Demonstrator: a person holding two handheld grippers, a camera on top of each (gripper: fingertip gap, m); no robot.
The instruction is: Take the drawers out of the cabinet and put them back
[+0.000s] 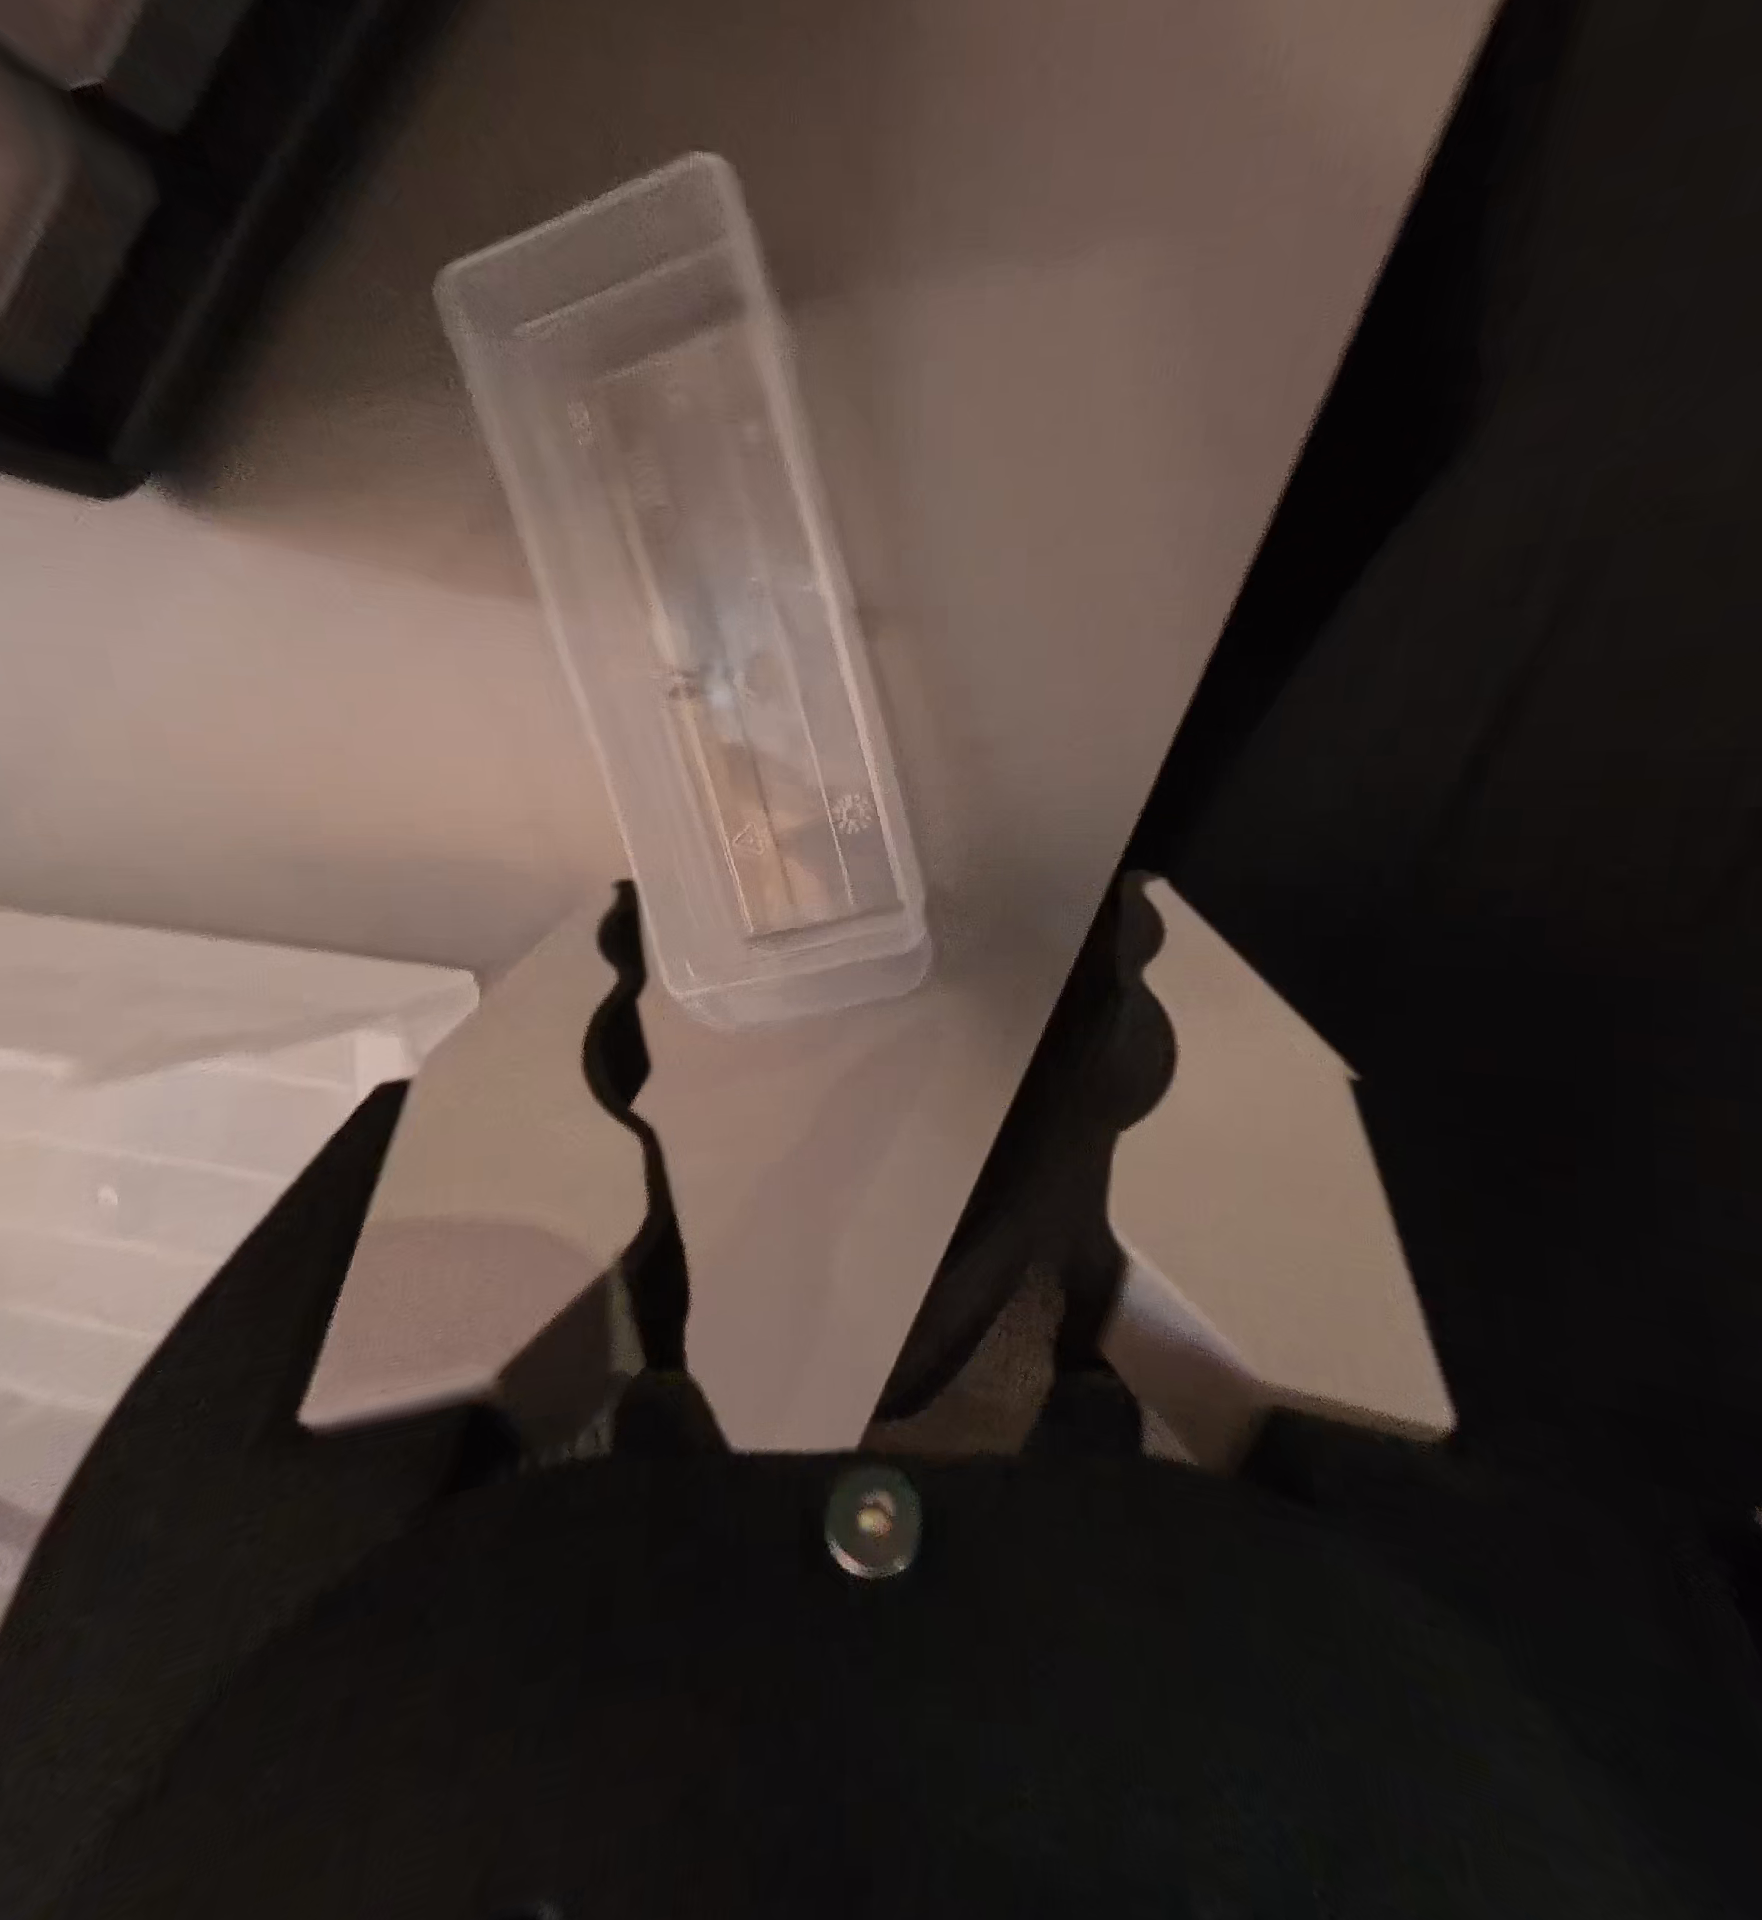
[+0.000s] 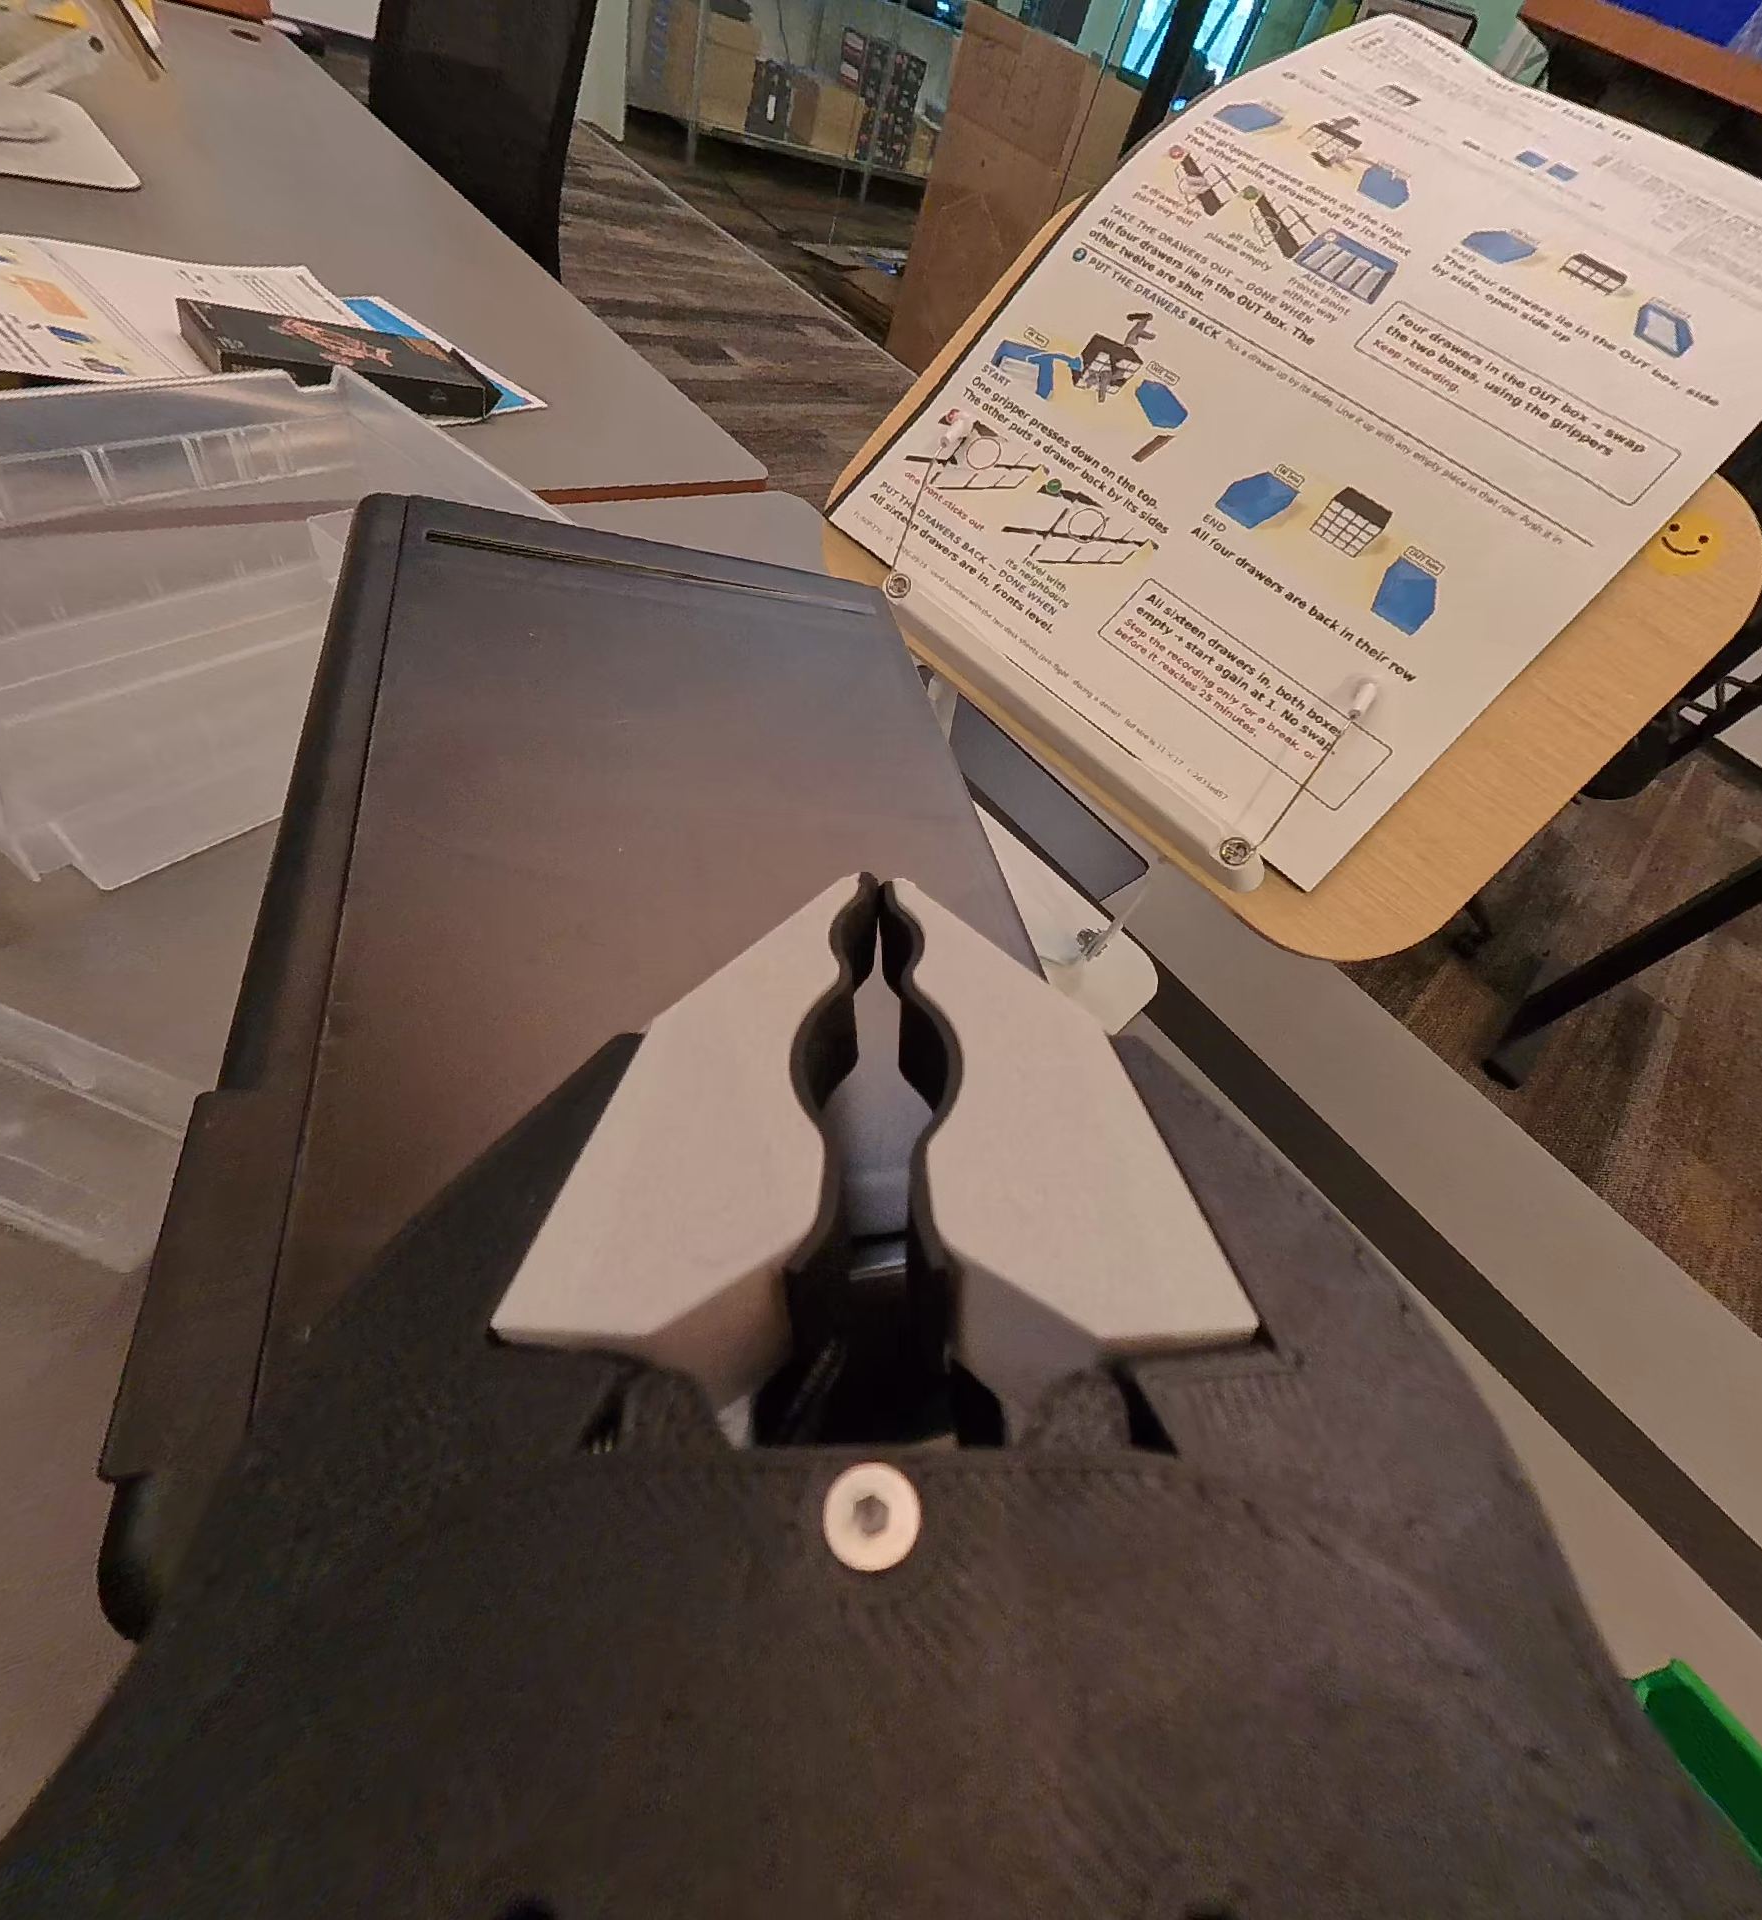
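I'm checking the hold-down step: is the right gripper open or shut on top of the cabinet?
Shut. The right gripper has its fingertips meeting, nothing between them, above the black cabinet top.

Clear, colourless plastic drawer (image 1: 685, 582), faint embossed marks on its base, on a beige-grey desk (image 1: 181, 707). Left gripper (image 1: 882, 956): pale grey fingers, wavy black pads, black body, silver screw. Black cabinet (image 2: 586, 831) with a matte top in the right wrist view. Right gripper (image 2: 879, 896): light grey fingers, black pads, black textured body. Clear plastic bins (image 2: 118, 603) beside the cabinet. White instruction sheet (image 2: 1376, 416) with blue, yellow and red graphics on a light wood board (image 2: 1542, 810), yellow smiley sticker (image 2: 1684, 542). Floor (image 2: 752, 312) grey-brown, streaked pattern. Bright green piece (image 2: 1739, 1797) at lower right.
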